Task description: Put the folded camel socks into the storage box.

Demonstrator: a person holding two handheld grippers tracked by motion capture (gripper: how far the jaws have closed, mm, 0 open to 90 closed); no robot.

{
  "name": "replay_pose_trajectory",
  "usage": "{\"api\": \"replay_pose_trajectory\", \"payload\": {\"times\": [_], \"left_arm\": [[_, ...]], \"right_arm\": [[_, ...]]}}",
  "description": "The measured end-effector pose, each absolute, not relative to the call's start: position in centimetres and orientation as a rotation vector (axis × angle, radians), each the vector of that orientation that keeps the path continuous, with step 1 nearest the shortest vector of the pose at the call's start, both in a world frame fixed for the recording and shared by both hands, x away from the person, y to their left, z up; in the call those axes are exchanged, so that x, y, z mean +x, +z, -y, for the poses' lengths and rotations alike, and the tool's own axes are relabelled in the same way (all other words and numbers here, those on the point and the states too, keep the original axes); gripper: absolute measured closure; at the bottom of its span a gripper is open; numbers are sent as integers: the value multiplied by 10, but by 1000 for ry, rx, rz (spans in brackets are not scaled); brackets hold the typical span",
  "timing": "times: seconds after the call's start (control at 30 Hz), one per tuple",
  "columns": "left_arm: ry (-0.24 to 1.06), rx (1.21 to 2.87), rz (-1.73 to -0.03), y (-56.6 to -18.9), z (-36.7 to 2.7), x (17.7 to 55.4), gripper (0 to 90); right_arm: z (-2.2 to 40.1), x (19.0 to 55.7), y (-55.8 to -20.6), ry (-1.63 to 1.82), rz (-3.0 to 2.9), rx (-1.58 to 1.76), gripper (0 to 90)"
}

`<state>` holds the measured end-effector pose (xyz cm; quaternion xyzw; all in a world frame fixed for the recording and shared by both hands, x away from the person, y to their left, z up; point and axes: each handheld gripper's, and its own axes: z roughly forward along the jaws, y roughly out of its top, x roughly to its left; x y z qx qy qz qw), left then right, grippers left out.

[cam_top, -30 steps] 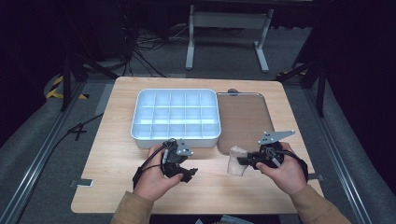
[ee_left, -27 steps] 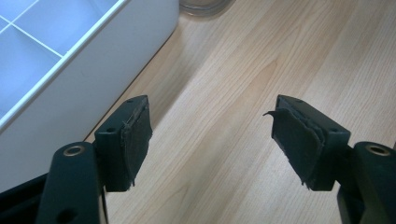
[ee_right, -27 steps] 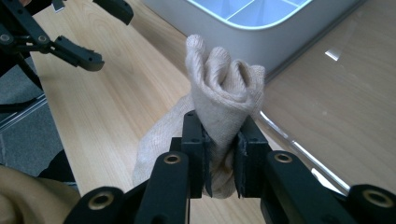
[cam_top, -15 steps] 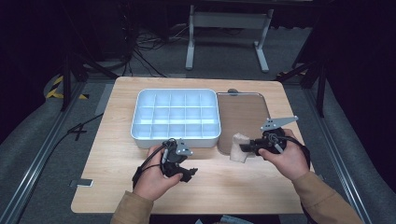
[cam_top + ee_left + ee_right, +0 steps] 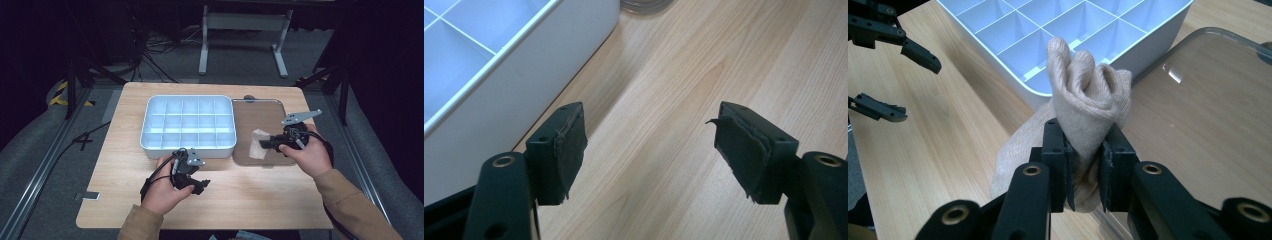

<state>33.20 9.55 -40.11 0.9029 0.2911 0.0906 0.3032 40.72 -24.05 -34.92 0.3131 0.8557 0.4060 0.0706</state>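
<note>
A beige knitted sock [image 5: 1088, 90] is bunched between my right gripper's [image 5: 1087, 145] jaws, which are shut on it. In the high view that gripper [image 5: 270, 144] holds the sock [image 5: 258, 144] above the left part of a clear lid [image 5: 262, 117] lying flat on the table. A white box with several compartments [image 5: 188, 145] stands left of the lid, nothing in the cells that show. My left gripper [image 5: 200, 186] rests near the table's front, just below the box, open with only bare wood between its jaws [image 5: 651, 150].
The wooden table [image 5: 250, 200] has bare room along its front and left side. The box wall [image 5: 514, 75] is close to the left gripper's left jaw. Dark floor, cables and a metal stand [image 5: 240, 30] lie beyond the table's far edge.
My right gripper has lifted the sock and carried it away from the person, from the wood in front of the lid to above the lid. The left gripper has stayed put.
</note>
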Motion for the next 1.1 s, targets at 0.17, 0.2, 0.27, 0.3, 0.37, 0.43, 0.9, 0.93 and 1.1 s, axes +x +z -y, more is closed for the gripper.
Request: {"api": "replay_pose_trajectory", "payload": {"times": [0.17, 0.2, 0.27, 0.3, 0.37, 0.43, 0.9, 0.93, 1.1], "left_arm": [[241, 2394, -777, -401, -97, 332, 293], [243, 2390, -775, -402, -98, 332, 293], [250, 2390, -782, -402, -100, 331, 293], [249, 2392, -787, -402, -102, 330, 293], [250, 2393, -790, -403, -104, 328, 294], [259, 2388, -805, -403, -109, 326, 294], [291, 2357, -859, -402, -129, 317, 283], [284, 2347, -873, -402, -130, 315, 283], [289, 2336, -869, -402, -132, 315, 280]], "right_arm": [[237, 412, -346, 1223, -2580, 926, 766], [235, 414, -345, 1216, -2585, 917, 766], [233, 416, -344, 1209, -2590, 901, 766], [231, 417, -343, 1208, -2592, 896, 766], [228, 420, -343, 1203, -2599, 895, 766], [225, 424, -342, 1200, -2604, 889, 766], [194, 445, -334, 1160, -2639, 830, 765], [192, 446, -334, 1155, -2642, 824, 765], [180, 452, -333, 1121, -2648, 798, 765]]}}
